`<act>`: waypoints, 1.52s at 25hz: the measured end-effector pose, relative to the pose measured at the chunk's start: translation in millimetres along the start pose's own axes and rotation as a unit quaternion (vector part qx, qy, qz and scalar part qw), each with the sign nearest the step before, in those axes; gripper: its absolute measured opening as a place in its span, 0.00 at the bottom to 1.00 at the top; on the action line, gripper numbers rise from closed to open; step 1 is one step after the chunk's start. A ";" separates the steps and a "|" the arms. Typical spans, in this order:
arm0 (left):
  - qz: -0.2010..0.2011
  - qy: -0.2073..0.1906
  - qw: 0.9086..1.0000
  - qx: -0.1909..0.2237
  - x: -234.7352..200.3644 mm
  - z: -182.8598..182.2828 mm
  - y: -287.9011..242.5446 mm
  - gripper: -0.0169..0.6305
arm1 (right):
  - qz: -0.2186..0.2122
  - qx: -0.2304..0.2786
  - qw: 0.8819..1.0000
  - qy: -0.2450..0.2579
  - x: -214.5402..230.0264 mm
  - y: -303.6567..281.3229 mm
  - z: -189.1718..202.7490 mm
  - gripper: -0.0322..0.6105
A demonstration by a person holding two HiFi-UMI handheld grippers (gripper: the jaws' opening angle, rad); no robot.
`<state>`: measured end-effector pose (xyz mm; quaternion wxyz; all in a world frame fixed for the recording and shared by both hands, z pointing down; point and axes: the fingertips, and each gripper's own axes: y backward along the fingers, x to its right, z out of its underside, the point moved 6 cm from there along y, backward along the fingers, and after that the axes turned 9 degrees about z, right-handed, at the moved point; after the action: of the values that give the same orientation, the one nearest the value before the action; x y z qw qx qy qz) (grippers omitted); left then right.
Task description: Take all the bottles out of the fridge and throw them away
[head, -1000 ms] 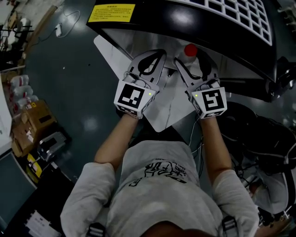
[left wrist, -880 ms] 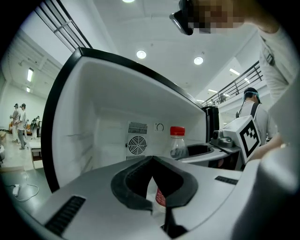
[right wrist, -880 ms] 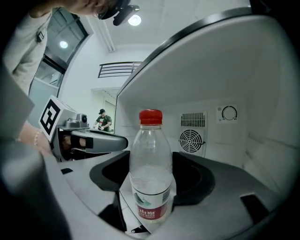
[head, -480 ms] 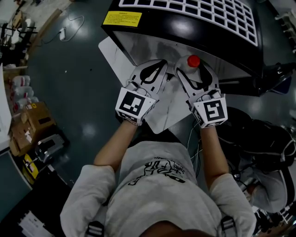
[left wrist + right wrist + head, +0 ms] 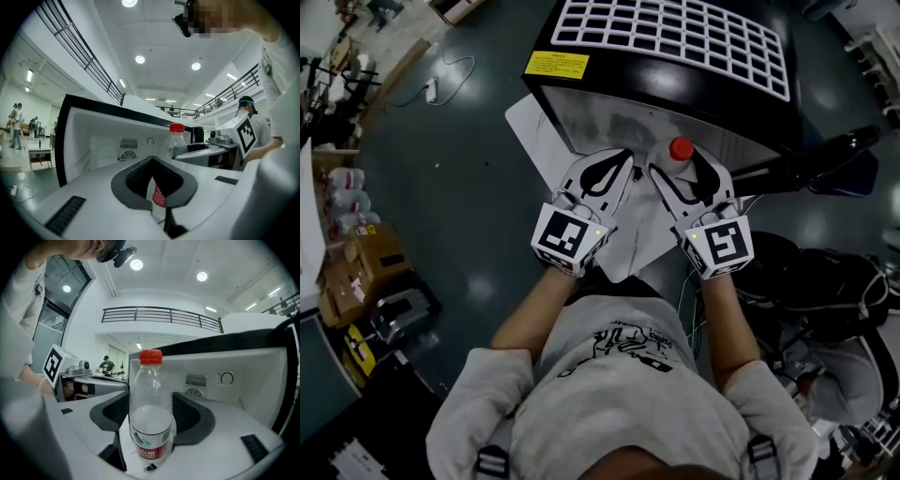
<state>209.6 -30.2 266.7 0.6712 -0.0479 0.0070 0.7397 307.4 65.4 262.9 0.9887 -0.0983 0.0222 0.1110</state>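
A clear plastic bottle with a red cap and a red label stands upright between the jaws of my right gripper, which is shut on it. From above, its red cap shows just in front of the black fridge. The fridge's white inside lies behind the bottle and looks bare. My left gripper hangs close to the left of the right gripper, shut on nothing. The bottle shows to the right past the shut left gripper.
The fridge's open white door panel lies under both grippers. Cardboard boxes and a pack of bottles stand on the dark floor at the left. A black bag sits at the right. People stand far off in the hall.
Both grippers have drawn back a little from the fridge opening, the right one still holding the bottle. My head has shifted, so the fridge's whole top grid now shows.
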 end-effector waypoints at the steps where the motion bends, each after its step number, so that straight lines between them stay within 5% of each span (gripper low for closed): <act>1: 0.000 0.000 1.000 0.001 1.7 -3.5 0.8 0.05 | 0.000 -0.001 1.000 -0.001 -1.2 3.3 -3.2 0.51; 23: 0.012 0.019 1.000 0.010 56.8 -55.2 47.7 0.05 | -0.030 0.002 0.999 -0.012 -30.3 81.5 -45.7 0.51; 38: -0.049 0.016 0.998 0.023 81.5 -53.8 68.3 0.05 | -0.089 0.014 0.996 0.005 -36.3 98.9 -49.1 0.51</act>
<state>137.2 40.0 203.0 0.7071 -0.0445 0.0326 0.7049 248.9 142.4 198.4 0.9958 -0.0868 0.0202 0.0221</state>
